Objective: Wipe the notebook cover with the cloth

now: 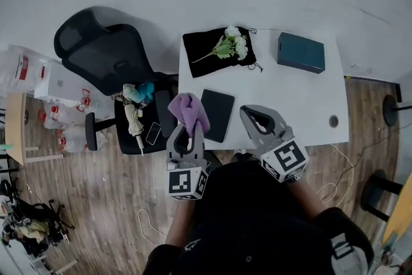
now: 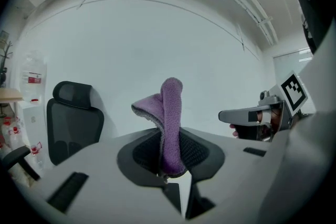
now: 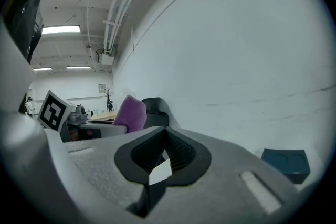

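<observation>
A black notebook lies flat on the white table, near its front left edge. My left gripper is held up just left of the notebook and is shut on a purple cloth, which sticks up out of its jaws. To the right of the notebook my right gripper hovers over the table's front edge, shut with nothing between its pads. The right gripper view catches the cloth at its left.
A black cloth with white flowers lies at the table's back left. A teal box sits at the back right. Left of the table stands a black office chair holding a phone and other items.
</observation>
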`<state>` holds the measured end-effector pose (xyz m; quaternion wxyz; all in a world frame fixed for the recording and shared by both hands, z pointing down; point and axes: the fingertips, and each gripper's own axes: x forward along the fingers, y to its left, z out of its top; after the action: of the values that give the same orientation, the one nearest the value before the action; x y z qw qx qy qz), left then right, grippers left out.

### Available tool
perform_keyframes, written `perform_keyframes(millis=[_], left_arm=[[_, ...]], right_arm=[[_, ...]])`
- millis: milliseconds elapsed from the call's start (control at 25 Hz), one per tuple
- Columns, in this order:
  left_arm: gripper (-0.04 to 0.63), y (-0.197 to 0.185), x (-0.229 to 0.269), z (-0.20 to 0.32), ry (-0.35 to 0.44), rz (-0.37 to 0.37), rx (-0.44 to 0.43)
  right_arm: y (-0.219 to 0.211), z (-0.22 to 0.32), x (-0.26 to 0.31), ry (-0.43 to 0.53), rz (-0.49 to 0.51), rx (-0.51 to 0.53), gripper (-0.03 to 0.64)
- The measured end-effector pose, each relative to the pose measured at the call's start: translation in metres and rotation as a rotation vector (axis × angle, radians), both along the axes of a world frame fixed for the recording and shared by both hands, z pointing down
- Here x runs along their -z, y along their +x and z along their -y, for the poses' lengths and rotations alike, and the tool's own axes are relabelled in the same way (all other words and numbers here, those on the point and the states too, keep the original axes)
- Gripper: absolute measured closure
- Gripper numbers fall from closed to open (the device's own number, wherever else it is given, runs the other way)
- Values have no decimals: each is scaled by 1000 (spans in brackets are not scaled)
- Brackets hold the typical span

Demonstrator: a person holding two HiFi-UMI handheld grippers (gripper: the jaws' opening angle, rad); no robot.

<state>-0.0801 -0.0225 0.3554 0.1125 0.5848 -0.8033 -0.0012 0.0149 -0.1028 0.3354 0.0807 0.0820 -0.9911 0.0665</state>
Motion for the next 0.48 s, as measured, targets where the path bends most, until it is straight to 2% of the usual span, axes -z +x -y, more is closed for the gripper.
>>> perform_keyframes(millis=[480], left_arm=[[523, -40, -40, 60, -70, -84, -315]], right_arm=[[-24, 21, -8, -22, -66, -296, 614]])
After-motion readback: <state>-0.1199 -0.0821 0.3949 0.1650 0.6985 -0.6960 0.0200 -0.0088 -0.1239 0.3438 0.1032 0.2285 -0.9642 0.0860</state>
